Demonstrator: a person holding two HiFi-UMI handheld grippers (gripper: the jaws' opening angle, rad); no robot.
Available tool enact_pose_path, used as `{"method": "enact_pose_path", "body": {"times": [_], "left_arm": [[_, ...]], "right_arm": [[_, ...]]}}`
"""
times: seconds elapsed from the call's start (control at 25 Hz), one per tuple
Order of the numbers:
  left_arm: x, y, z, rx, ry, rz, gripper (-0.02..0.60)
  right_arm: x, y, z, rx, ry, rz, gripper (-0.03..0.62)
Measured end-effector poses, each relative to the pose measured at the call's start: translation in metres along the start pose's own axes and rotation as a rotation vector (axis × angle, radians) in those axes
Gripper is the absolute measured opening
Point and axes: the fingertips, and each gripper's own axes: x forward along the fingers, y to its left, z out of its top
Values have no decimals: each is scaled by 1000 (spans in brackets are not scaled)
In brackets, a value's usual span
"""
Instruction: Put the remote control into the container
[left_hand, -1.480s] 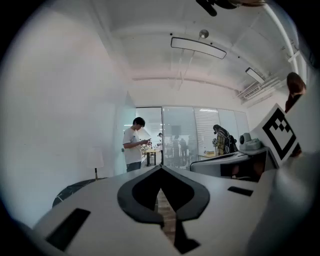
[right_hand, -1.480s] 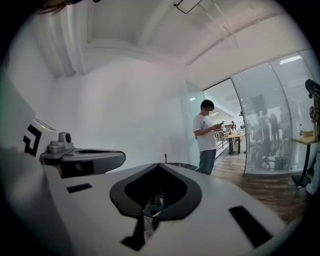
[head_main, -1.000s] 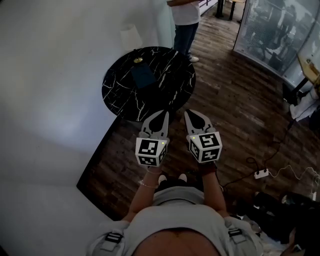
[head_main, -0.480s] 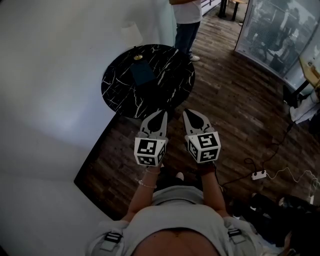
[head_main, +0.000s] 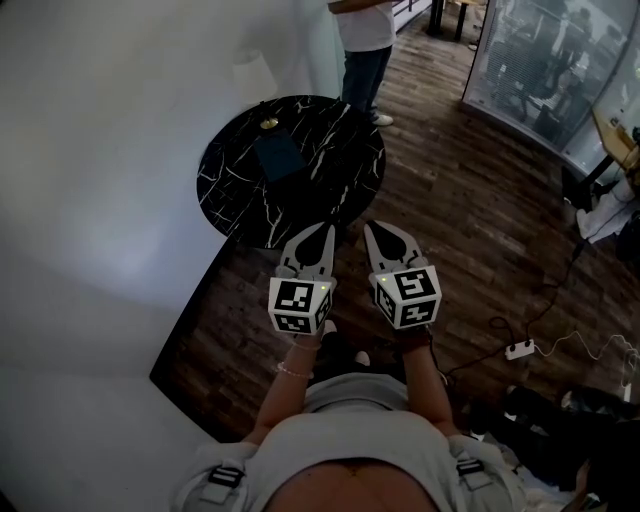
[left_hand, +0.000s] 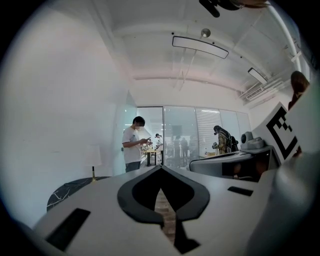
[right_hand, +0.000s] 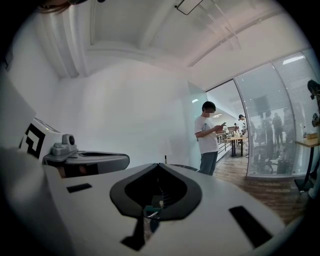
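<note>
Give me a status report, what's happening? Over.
Left gripper, right gripper: both shut, empty, level, short of the round black table. Dark blue item on it; remote not made out. Person standing beyond the table; nothing in the way.

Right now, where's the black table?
Head view, upper centre: black marble table by the white wall, ahead of the left gripper and right gripper.

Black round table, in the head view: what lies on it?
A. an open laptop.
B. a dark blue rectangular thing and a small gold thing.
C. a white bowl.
B: the black round table bears a dark blue rectangular thing and, near its far edge, a small gold thing.
</note>
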Motion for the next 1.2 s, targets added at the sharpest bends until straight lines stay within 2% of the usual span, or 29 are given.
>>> {"method": "enact_pose_path", "body": {"times": [0.8, 1.2], "left_arm": [[82, 90, 1, 3, 8, -83, 2], [97, 137, -14, -16, 32, -102, 2]], "right_arm": [[117, -16, 12, 10, -7, -64, 11], [162, -9, 0, 18, 20, -96, 12]]}}
